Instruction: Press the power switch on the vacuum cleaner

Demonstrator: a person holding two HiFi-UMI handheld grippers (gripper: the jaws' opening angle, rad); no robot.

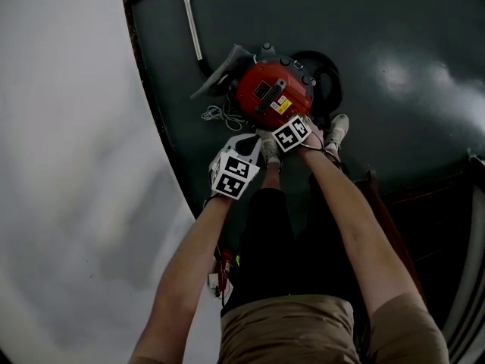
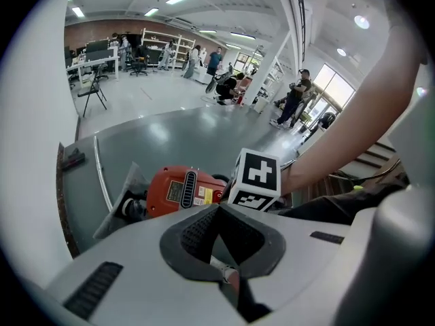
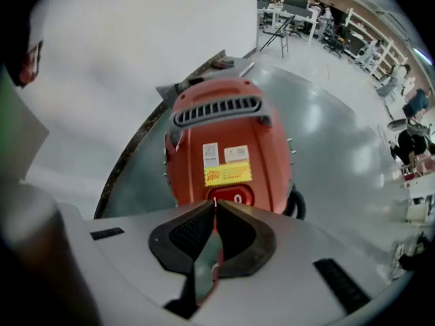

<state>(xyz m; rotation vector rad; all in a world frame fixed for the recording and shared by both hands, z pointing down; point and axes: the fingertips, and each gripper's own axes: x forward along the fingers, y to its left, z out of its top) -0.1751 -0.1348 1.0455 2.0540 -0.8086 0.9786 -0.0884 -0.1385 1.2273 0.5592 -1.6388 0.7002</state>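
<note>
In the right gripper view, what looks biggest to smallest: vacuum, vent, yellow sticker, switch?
1. vacuum
2. vent
3. yellow sticker and switch: these look alike. The hand-held gripper hides part of the switch, so I won't rank them.

The head view looks down from high up. The right gripper view sits very close over the vacuum cleaner (image 3: 228,148) — the left one looks from farther back. All share it.

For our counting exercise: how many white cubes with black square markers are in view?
2. One white marker cube is on the left gripper, below-left of the red rounded vacuum cleaner; the other is on the right gripper, at the cleaner's near edge. None seems hidden.
</note>
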